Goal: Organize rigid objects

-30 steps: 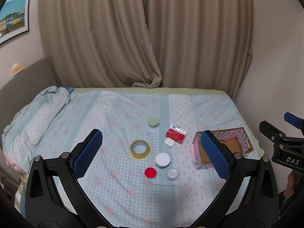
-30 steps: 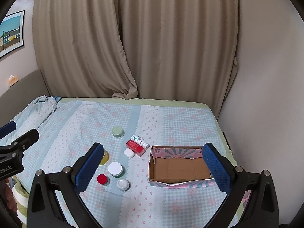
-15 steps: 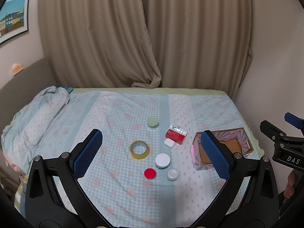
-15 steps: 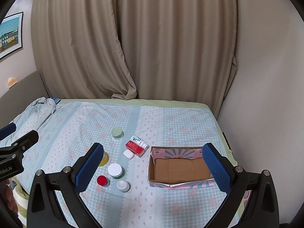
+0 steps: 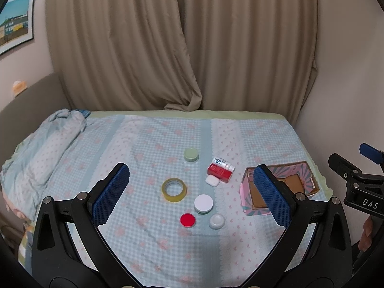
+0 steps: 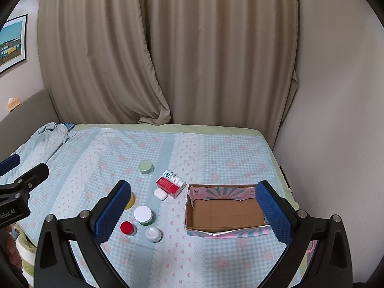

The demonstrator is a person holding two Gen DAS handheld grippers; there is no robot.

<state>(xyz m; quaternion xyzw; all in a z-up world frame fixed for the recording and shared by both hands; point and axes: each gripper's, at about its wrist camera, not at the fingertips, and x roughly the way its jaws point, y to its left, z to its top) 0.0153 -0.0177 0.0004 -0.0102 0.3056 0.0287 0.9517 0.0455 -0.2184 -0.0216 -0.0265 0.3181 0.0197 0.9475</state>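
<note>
Nothing sits in the cardboard box [image 6: 225, 212] yet: every jar, the tape roll [image 5: 174, 189] and the rest lie left of it, both grippers' jaws wide and empty.

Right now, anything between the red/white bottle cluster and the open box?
Nothing visible. The red box with the white bottle lies just left of the cardboard box, only bare bedsheet between them. The box interior looks empty; both grippers hover open, well back.
</note>
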